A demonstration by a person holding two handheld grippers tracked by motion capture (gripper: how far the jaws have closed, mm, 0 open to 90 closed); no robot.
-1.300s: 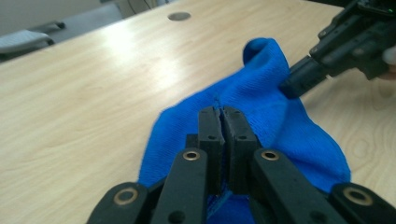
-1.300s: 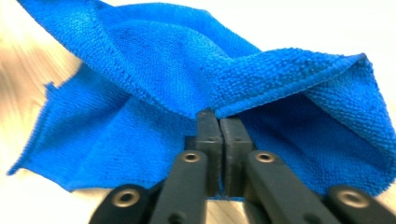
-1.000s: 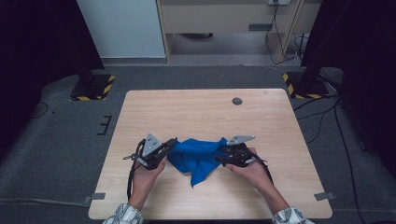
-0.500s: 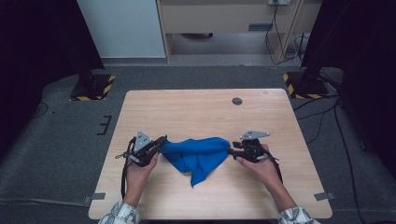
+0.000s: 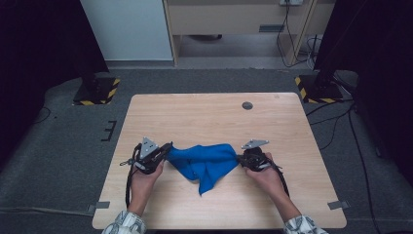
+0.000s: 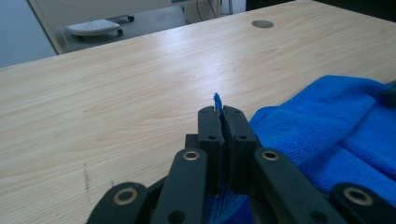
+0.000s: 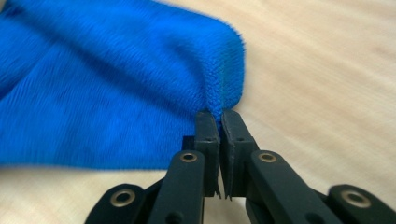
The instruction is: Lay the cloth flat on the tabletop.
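Note:
A blue cloth (image 5: 207, 161) lies rumpled on the wooden table (image 5: 209, 117), stretched between both hands with a flap hanging toward the front edge. My left gripper (image 5: 168, 147) is shut on its left corner; in the left gripper view a blue tip pokes up between the jaws of that gripper (image 6: 219, 111), and the cloth (image 6: 327, 135) spreads to the right. My right gripper (image 5: 239, 158) is shut on the cloth's right edge. In the right gripper view that gripper (image 7: 219, 114) pinches a fold of the cloth (image 7: 112, 88).
A round grommet hole (image 5: 247, 105) sits in the table's far right part. Beyond the table stand a cabinet (image 5: 234, 19), black posts with striped bases (image 5: 319, 85) and trailing cables on the grey floor.
Both grippers have moved apart, left hand leftward and right hand rightward, pulling the blue cloth wider between them. The cloth was bunched a second ago.

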